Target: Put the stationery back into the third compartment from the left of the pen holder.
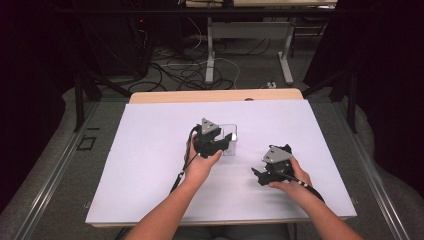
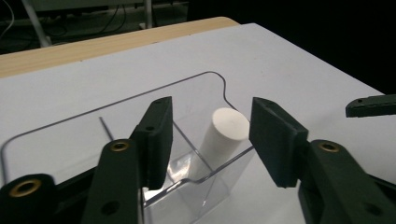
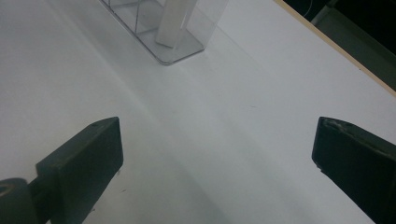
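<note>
White cylinder (image 2: 227, 128), clear box (image 2: 196, 186), black claws

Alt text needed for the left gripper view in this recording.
A white cylinder leans in a corner compartment of a clear plastic box, seen between the open black jaws of the left gripper just above it. The box sits on a white table.

White sheet (image 1: 150, 165) covering wooden table (image 1: 190, 96); cables (image 1: 175, 75) on floor.

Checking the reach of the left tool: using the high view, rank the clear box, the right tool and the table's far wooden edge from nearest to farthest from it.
1. Clear box: right at the left tool.
2. Right tool: nearer the person, to the right.
3. Wooden edge: along the table's far side.
</note>
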`<action>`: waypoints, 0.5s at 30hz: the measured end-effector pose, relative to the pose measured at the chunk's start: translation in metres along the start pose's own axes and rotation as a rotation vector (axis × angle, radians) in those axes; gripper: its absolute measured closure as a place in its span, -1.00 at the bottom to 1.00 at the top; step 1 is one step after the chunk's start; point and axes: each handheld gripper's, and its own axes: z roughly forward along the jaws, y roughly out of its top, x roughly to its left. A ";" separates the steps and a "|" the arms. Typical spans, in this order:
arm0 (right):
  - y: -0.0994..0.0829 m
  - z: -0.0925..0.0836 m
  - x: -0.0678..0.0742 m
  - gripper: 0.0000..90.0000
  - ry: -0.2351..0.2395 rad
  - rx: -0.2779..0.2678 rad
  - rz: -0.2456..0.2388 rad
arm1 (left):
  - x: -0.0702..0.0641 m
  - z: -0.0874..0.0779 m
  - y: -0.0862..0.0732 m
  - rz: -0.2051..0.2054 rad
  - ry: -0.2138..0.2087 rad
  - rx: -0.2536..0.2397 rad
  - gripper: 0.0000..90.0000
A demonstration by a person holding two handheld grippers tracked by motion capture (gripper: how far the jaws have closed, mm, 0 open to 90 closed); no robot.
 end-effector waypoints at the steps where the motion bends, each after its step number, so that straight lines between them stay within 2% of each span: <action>1: 0.000 0.000 0.000 -0.97 0.002 0.001 0.007 | 0.002 -0.003 0.000 -0.005 -0.003 -0.002 0.05; 4: 0.001 0.000 0.000 -0.97 0.000 -0.002 0.002 | 0.006 -0.011 0.002 -0.023 -0.018 -0.008 -0.11; 7: 0.001 0.000 0.000 -0.97 -0.001 0.001 0.002 | 0.010 -0.020 0.003 -0.025 -0.033 -0.008 -0.26; 12: 0.001 0.000 0.001 -0.97 -0.003 0.003 0.010 | 0.018 -0.038 0.005 -0.027 -0.043 -0.022 -0.39; 15: 0.001 0.000 0.000 -0.97 -0.007 0.001 0.011 | 0.023 -0.048 0.006 -0.028 -0.031 -0.033 -0.44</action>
